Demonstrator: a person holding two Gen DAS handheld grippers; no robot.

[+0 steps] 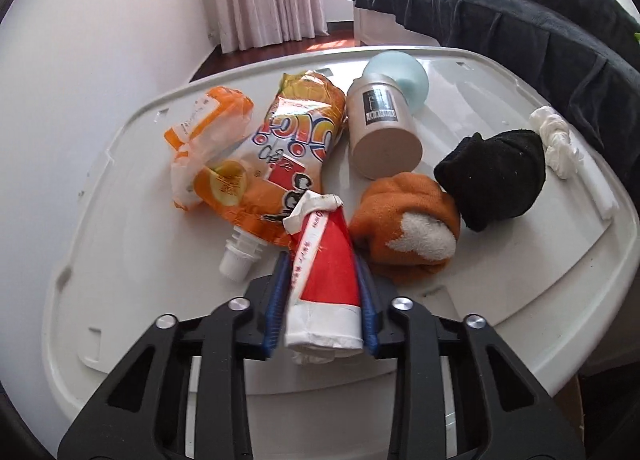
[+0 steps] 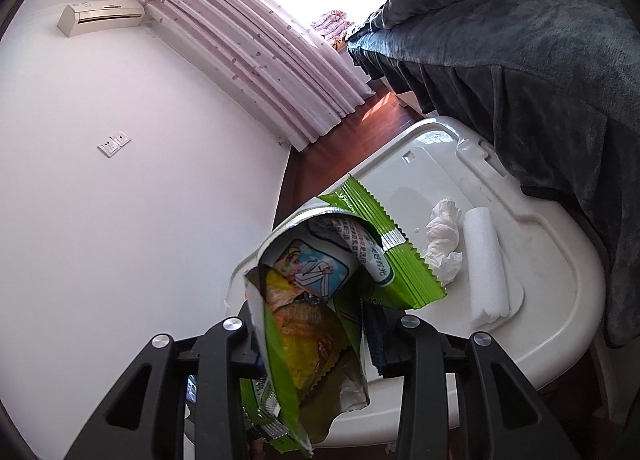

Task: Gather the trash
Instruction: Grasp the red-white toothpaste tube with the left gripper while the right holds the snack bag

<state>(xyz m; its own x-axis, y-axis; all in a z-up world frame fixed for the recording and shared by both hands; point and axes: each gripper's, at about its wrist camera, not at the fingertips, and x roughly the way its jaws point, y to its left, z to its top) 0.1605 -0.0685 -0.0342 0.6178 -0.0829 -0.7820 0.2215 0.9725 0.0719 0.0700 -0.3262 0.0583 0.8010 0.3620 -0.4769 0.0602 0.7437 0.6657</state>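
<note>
On the white desk (image 1: 132, 164), right under my left gripper (image 1: 322, 302), I've got the red and white toothpaste tube (image 1: 322, 260) pinched between the blue pads (image 1: 275, 300); the jaws are narrow and pressing on both its sides. The tube's crimped end points away from me, resting against the orange drink pouch (image 1: 288, 156). So the step in hand, as I read it, is the pickup of the tube.

Over in my right gripper (image 2: 316, 344) the green snack bag (image 2: 320, 300) hangs with its mouth gaping, other wrappers visible inside. The jaws are narrow there too, clamped on the bag. That's my collecting sack, I'd say.

Plenty left on the desk: the orange pouch, an orange wrapper (image 1: 208, 128) beside it, a beige cup (image 1: 382, 132) on its side with a pale blue ball (image 1: 404, 76) behind it, and a crumpled tissue (image 1: 558, 140) near the far edge. The orange sock (image 1: 408, 224) and black sock (image 1: 496, 176) touch each other; I doubt they count as trash.

Next I need to lift the tube clear of the pouch without dragging it, carry it over to the bag's mouth, and let go only when it's well inside. The bag is floppy, so the opening could fold shut.
</note>
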